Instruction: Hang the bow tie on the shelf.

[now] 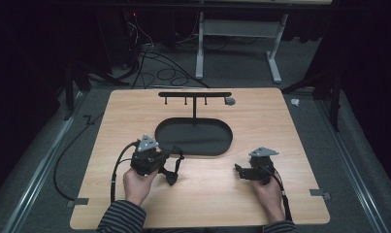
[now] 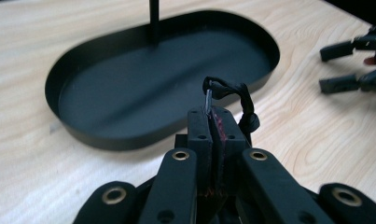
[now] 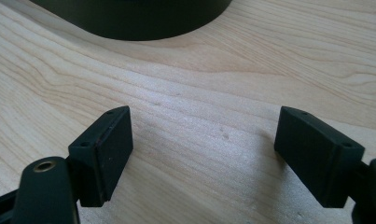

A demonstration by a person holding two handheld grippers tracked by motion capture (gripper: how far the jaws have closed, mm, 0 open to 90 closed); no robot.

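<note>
Starting with the wooden table [image 1: 135,204]: it spans the whole scene, pale grain under both hands. At its centre sits the black oval tray [image 1: 161,130], and from the tray's twelve o'clock edge rises a thin post carrying the hook rack [image 1: 194,94], a crossbar with small pegs hanging beneath, presumably there to take something looped.

Down at seven o'clock from the tray, the left gripper [image 1: 172,174] has its jaws pinched tight on a thin metal piece tied to a black knotted cord [image 2: 237,100]; the cord dangles off the tips, just clear of the tray's near rim. My guess is that tight pinch keeps the loop free for a peg.

Over at five o'clock, the right gripper [image 1: 237,170] rests low by the table, jaws spread wide with bare wood between them, seemingly standing by to help.
</note>
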